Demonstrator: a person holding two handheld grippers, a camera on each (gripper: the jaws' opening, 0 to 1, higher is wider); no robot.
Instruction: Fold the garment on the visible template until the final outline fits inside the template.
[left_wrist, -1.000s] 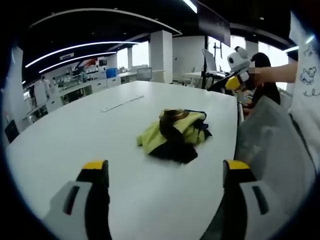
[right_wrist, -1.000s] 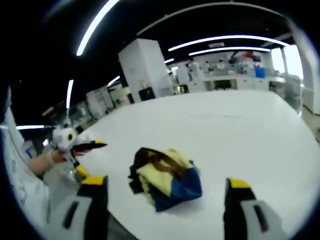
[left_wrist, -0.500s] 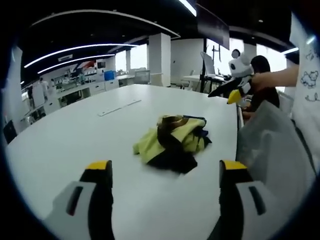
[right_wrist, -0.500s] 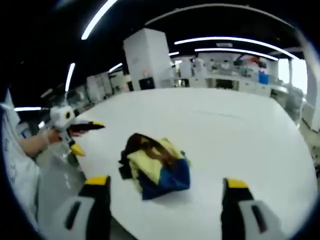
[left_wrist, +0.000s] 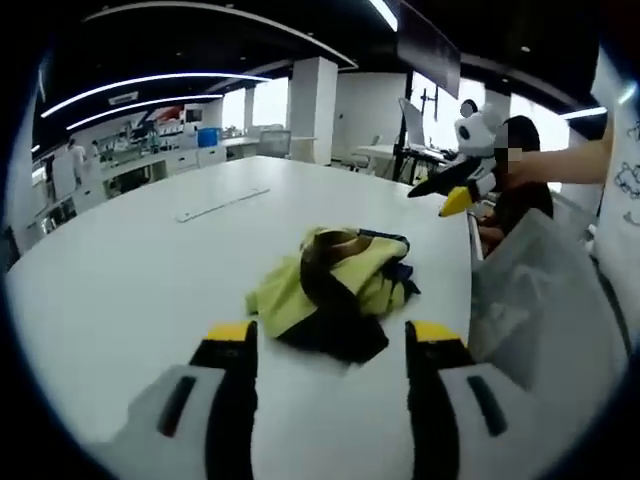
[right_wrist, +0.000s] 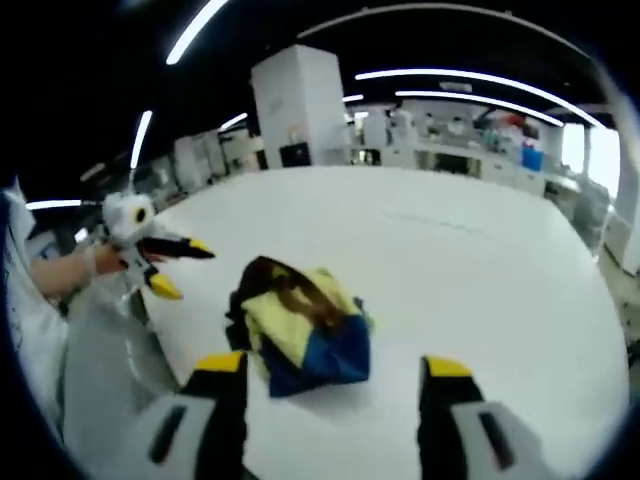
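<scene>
I have the garment (left_wrist: 335, 290) lying in a crumpled heap on the white surface (left_wrist: 130, 260), near the edge closest to me, and neither gripper is touching it. In the left gripper view it sits just ahead of the left gripper (left_wrist: 334, 345), whose jaws stand fairly wide with nothing between them. In the right gripper view the same heap (right_wrist: 300, 325) lies just ahead of the right gripper (right_wrist: 334, 368), jaws also apart and empty; the left gripper (right_wrist: 165, 265) shows there off to the left, held in a hand (right_wrist: 70, 270).

The cloth looks light and limp: yellow-green panels, a dark band, a brown collar-like loop on top and a blue patch on the side facing the right view. I judge it will sag and drape the moment I lift it, so a single pinch would only drag the bundle along the smooth surface. It seems thin enough for the jaws to close on one layer if I pick a free edge.

I would take it at two points well apart, one jaw pair on the yellow edge at the left of the heap, the other on the blue side, then pull outward to spread it flat before any folding. I cannot make out a template outline under or beside the heap, so I'd look for that first
</scene>
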